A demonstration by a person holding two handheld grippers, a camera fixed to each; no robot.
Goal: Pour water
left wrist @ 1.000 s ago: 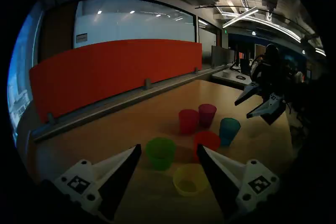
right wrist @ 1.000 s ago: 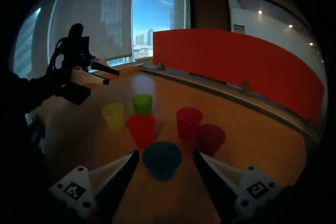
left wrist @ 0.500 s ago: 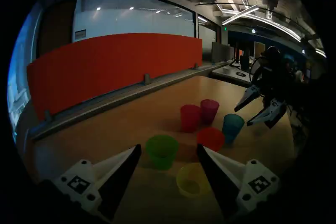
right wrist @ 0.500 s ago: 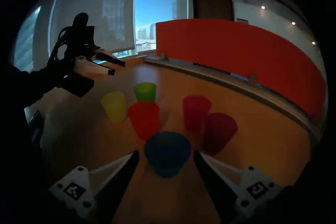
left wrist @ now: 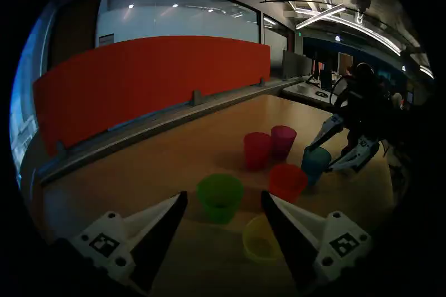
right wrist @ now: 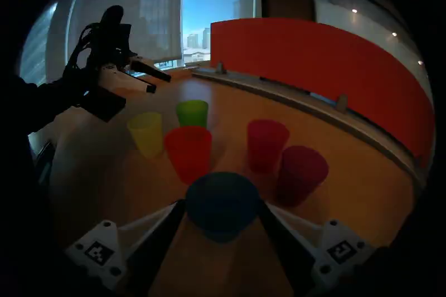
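Right gripper view: brackets the blue cup with right claw spread, not gripping; seems light, crushable, best pinched gently mid-wall.

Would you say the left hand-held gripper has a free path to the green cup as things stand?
Probably yes. The left hand-held gripper is open, and the green cup stands straight ahead, in line with the gap between its fingers, with nothing in between. The yellow cup, close by one finger, might get nudged.
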